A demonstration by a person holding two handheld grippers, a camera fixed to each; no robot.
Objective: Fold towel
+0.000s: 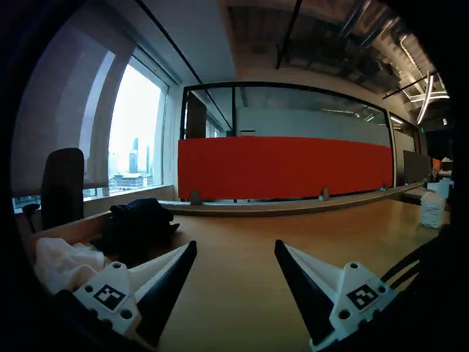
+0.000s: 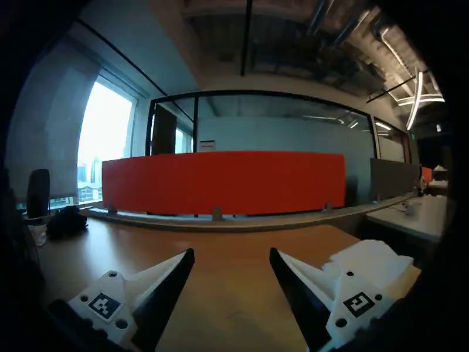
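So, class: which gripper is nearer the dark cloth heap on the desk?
Left. The dark cloth heap lies just ahead-left of the left gripper; from the right gripper it sits far off leftward.

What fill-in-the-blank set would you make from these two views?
1. The divider behind the table is coloured ____.
2. The left gripper has its fingers ____.
3. The right gripper grips ____.
4. The dark cloth lies beside a crumpled cloth coloured ____.
Missing: red; open; nothing; white.
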